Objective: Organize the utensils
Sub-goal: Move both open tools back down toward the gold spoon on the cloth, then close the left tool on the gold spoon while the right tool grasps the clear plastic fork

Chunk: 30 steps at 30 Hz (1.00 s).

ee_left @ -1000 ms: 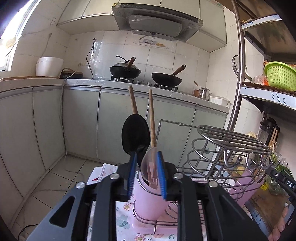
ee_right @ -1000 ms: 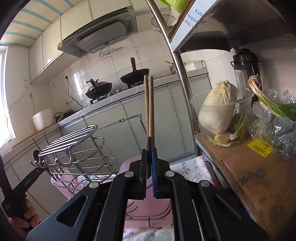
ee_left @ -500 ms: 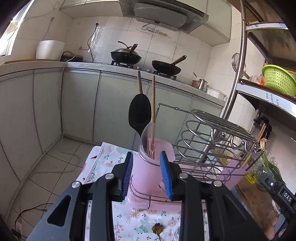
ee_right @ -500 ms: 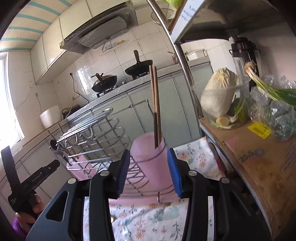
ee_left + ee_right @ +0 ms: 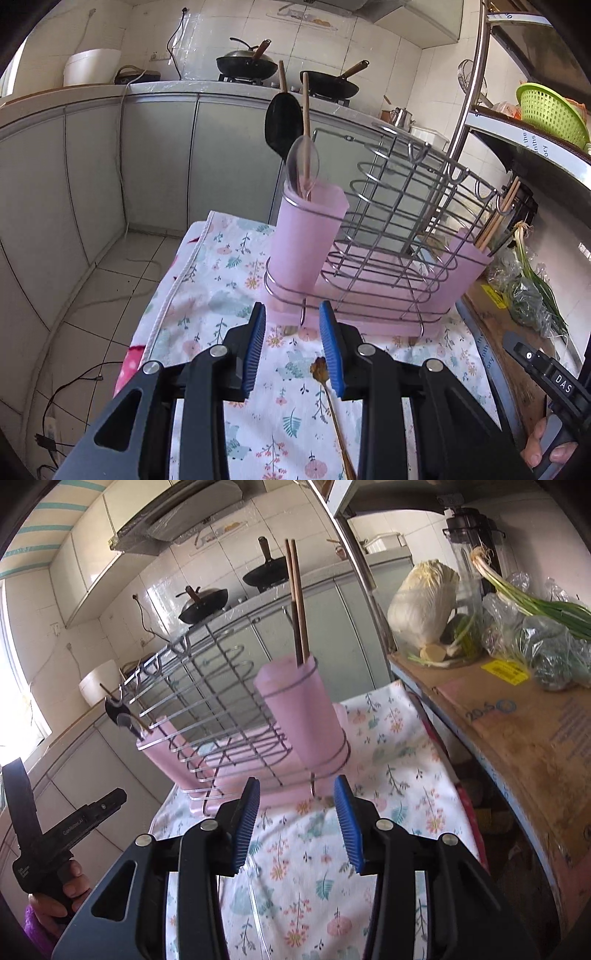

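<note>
- Left wrist view: the left hand-held gripper [image 5: 292, 345] hangs over the flowered cloth [image 5: 207, 295] that covers the desk, its blue pads spread apart with nothing pinched between them.
- Below and between those pads a gold spoon [image 5: 334, 410] lies flat on the cloth, its bowl just beside the right pad and its handle running toward the near edge.
- Just beyond the pad tips stands a wire rack [image 5: 406, 221] on a pink tray, set toward the far edge of the desk.
- At the rack's left end a pink cup [image 5: 303, 240] sits upright in a wire ring; it holds a black ladle [image 5: 283, 123] with a wooden handle, a clear spoon [image 5: 303, 166] and a second wooden handle, all standing up.
- At the rack's right end a second pink cup [image 5: 469, 269] holds chopsticks [image 5: 496, 218] that lean to the right.
- At the bottom right corner the right hand-held gripper's black body shows, with fingers around its grip.
- Right wrist view: at the left edge a hand [image 5: 70, 886] holds the other black tool beside the desk.
- The rack [image 5: 207, 709] lies across the middle, with the ladle and clear spoon at its far left end.
- The right hand-held gripper [image 5: 298, 821] has its pads spread, having just been opening, and nothing is between them; it hovers over the cloth [image 5: 391, 760] just short of the nearer pink cup [image 5: 299, 716], where two dark chopsticks [image 5: 297, 602] stand upright.
- Right of the desk a cardboard box [image 5: 517, 716] carries a cabbage [image 5: 424, 602] and spring onions [image 5: 532, 602].
</note>
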{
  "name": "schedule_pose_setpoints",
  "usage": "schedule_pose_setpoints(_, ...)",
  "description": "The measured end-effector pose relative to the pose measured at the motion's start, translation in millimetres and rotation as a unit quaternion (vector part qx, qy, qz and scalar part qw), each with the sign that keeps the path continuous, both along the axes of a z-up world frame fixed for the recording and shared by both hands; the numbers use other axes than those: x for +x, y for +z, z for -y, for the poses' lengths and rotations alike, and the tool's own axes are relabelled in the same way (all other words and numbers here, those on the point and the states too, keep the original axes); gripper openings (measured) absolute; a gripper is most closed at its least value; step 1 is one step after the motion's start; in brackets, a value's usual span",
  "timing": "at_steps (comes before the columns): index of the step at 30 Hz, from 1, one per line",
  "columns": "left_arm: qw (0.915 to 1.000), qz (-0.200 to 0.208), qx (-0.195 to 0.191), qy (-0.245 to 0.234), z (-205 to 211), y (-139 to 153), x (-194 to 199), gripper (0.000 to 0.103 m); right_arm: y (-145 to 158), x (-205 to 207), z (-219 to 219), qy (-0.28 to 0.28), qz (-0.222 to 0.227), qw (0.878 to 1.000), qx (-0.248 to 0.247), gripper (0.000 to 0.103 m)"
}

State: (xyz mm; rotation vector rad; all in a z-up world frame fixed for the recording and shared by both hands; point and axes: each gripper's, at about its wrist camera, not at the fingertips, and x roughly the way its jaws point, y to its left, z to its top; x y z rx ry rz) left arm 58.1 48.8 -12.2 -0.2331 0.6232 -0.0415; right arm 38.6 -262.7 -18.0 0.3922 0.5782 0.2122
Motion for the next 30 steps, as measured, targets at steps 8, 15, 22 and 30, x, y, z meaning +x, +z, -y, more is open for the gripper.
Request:
schedule_pose_setpoints(8,0.9994,-0.03,0.011,-0.012,2.8,-13.6,-15.3,0.029,-11.4,-7.8,-7.4,0.017,-0.032,0.999,0.002,0.043)
schedule_pose_setpoints(15,0.9976,-0.061,0.005,-0.033,7.6,-18.5,-15.9,0.029,-14.2,-11.2,-9.4,0.024,-0.047,0.999,-0.01,0.042)
schedule_pose_setpoints(22,0.9949,-0.093,0.006,-0.04,10.3,-26.2,-12.5,0.029,-23.5,-12.6,-5.7,0.026,-0.072,0.997,-0.004,0.042)
schedule_pose_setpoints(30,0.9832,-0.165,-0.014,-0.078,17.3,-49.2,-0.1,0.029,-33.5,-9.9,2.8,0.023,-0.096,0.995,0.017,0.043)
